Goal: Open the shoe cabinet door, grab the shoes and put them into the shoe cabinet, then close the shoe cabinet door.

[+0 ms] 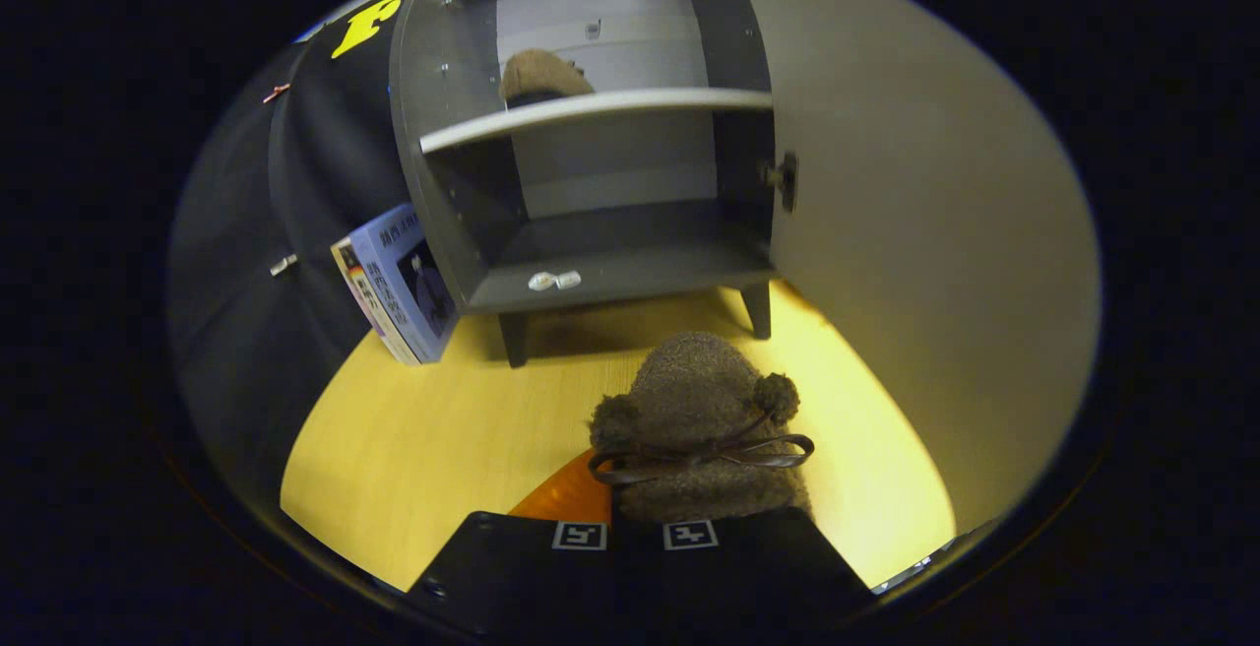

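Between the fingers of the gripper (635, 535), pressed together on its heel end, sits a fuzzy brown shoe (701, 426) with two pompoms and a thin dark bow, its toe pointing at the shoe cabinet (591, 134). Beyond the shoe, the dark cabinet stands on short legs on the yellow wooden floor (413, 449), its pale door (915, 232) swung open to the right. A matching brown shoe (541, 75) rests on the cabinet's upper shelf (600, 109), and a blue book (399, 282) leans against the cabinet's left side.
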Demonstrator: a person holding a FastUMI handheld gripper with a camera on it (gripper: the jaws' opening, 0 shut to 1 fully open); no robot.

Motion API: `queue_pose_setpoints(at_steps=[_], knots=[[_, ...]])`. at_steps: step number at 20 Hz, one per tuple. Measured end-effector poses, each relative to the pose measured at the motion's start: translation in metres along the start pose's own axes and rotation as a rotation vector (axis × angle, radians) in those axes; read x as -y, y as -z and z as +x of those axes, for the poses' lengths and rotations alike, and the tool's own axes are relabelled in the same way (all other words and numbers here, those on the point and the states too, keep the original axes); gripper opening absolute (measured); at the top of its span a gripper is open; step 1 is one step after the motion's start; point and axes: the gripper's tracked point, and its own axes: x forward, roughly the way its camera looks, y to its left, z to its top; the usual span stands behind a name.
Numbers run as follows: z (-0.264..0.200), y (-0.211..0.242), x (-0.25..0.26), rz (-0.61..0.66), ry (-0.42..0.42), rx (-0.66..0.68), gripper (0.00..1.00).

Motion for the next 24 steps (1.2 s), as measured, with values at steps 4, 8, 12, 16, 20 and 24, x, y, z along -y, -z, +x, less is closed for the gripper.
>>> queue_pose_setpoints(at_steps=[4,8,12,16,20,24], knots=[[-0.042,-0.086,-0.011,0.004,-0.013,0.095,0.06],[-0.065,-0.173,-0.025,0.000,-0.027,0.185,0.06],[-0.067,-0.247,-0.032,0.008,-0.040,0.216,0.06],[-0.050,-0.311,-0.038,-0.002,-0.047,0.266,0.07],[-0.014,-0.359,-0.041,0.015,-0.062,0.283,0.06],[0.031,-0.397,-0.035,-0.017,-0.042,0.291,0.06]])
